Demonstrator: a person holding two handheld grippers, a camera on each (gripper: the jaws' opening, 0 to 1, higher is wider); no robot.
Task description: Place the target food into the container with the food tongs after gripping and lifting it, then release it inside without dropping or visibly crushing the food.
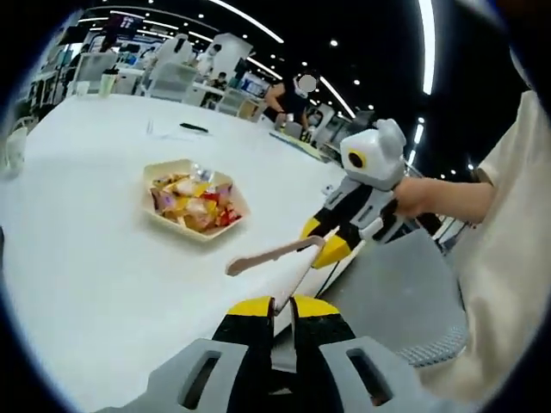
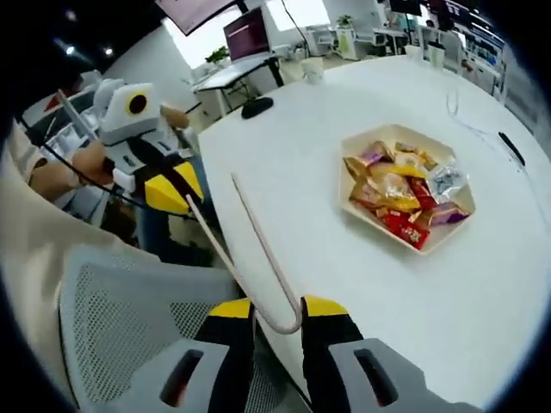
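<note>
The left gripper view looks from just off the edge of the white counter [image 1: 95, 258] across its top toward the room behind, its own claw [image 1: 283, 303] rising at bottom centre. The tray of wrapped snacks [image 1: 195, 200] sits left of centre, fairly near, and the other claw [image 1: 318, 241] enters from the right. The right gripper view faces the same counter [image 2: 301, 163] from its edge, with the tray [image 2: 406, 185] in the right half and the opposite claw [image 2: 185, 194] at left. Both views share the counter, the tray, the beige tongs [image 2: 258, 258] and a grey mesh chair [image 2: 129, 318].
</note>
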